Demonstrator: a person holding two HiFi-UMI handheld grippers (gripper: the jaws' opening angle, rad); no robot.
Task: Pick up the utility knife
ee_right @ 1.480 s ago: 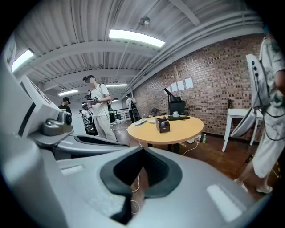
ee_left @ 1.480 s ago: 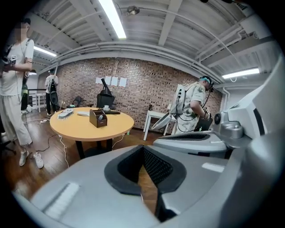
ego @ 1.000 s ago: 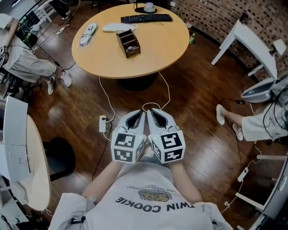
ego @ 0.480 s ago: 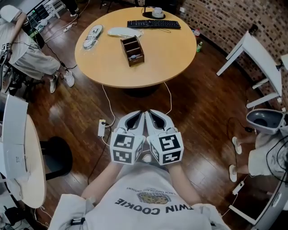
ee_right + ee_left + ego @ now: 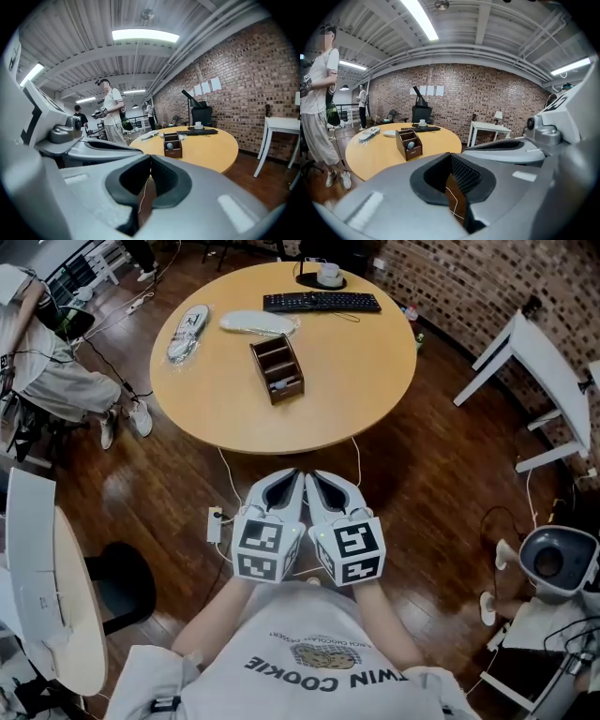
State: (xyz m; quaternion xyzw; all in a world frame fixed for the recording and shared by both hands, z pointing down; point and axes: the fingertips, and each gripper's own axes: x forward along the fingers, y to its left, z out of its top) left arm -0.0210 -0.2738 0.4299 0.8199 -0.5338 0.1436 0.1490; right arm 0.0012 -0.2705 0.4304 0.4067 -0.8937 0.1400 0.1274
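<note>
Left gripper [image 5: 292,475]: jaws fully together, nothing between the pads. Right gripper [image 5: 317,475]: same, pads meet, empty. They sit side by side, shells about touching, marker cubes toward the person's chest. Tips aim forward and slightly down over the wood floor [image 5: 422,521].

Round table [image 5: 366,390] lies ahead of both jaw pairs. In the head view its near edge is just past the tips. The jaws touch nothing on it.

Wooden organizer [image 5: 277,368] stands on the table ahead of the tips, well apart from them. From the left gripper it reads ahead and slightly left of the jaw line, from the right gripper ahead and slightly right. A small grey-blue item [image 5: 274,385] sits in its nearest compartment.

Utility knife: cannot pick it out for certain. That item is too small to confirm as the knife.

Beyond the organizer, farther from the jaws:
- keyboard [image 5: 322,302], with a cup [image 5: 329,274] on a saucer behind it
- flat white pack [image 5: 257,322]
- wrapped item [image 5: 187,320], off to the left of the jaw line

Power strip [image 5: 216,524] lies on the floor, just left of the left gripper's shell.
</note>
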